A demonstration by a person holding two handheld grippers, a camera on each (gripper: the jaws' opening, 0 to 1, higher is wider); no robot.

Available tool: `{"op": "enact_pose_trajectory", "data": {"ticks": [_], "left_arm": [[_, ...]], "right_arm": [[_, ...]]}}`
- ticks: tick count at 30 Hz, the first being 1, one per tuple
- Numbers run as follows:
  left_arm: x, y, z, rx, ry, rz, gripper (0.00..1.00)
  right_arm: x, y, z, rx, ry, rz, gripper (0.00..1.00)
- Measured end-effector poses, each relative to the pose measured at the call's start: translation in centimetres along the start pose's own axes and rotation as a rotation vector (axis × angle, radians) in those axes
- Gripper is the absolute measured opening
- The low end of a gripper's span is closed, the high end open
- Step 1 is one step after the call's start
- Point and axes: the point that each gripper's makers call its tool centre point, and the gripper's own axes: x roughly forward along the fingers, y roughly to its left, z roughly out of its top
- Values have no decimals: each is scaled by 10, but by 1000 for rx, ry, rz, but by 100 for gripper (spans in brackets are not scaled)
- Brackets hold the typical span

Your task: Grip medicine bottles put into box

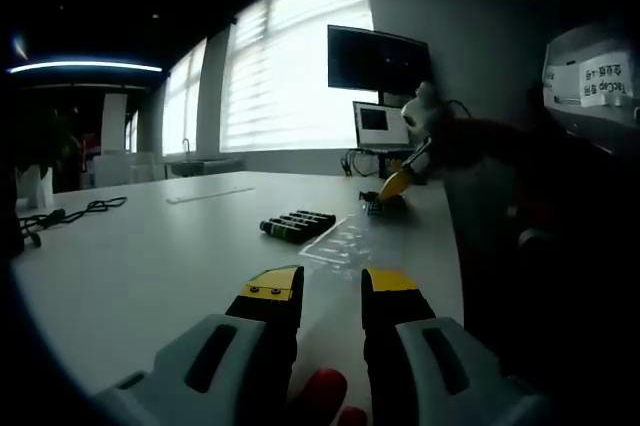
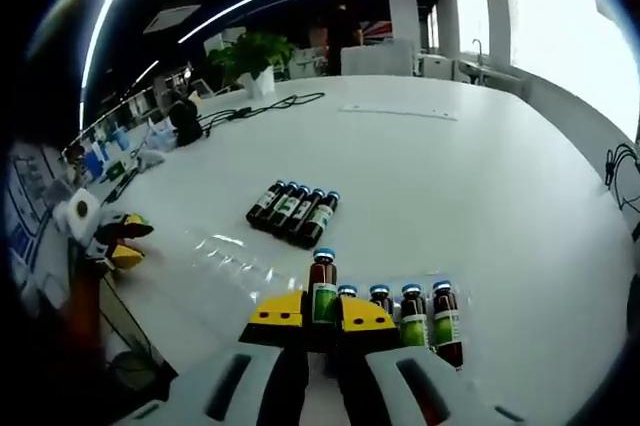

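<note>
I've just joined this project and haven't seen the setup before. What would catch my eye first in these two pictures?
In the right gripper view, the right gripper is shut on a small brown bottle with a green label, first in a row of upright bottles on the white table. Further back, five more bottles lie side by side. In the left gripper view, the left gripper is open over the table, empty.

- The table (image 2: 480,186) is plain white.
- The bottles (image 2: 293,214) lying mid-table are dark brown with green labels and blue caps.
- The bottle (image 2: 322,291) between the right gripper (image 2: 322,314) jaws is brown, with a green-and-white label and blue cap.
- Both grippers have yellow-and-black tips and pale grey bodies; the left gripper (image 1: 331,288) matches.
- The cable (image 2: 262,106) near the far edge is black.
</note>
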Motion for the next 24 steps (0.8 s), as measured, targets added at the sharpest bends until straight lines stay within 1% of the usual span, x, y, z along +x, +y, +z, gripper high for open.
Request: {"op": "enact_pose_trajectory", "data": {"ticks": [4, 15, 21, 24], "left_arm": [[0, 0, 0, 1, 1, 0, 18], [1, 0, 0, 1, 2, 1, 18], [0, 0, -1, 1, 2, 1, 18], [0, 0, -1, 1, 2, 1, 18]], "right_arm": [[1, 4, -6, 6, 11, 12, 6], [2, 7, -11, 8, 24, 10, 6], [3, 10, -15, 0, 31, 12, 7], [3, 9, -15, -22, 29, 0, 7]]}}
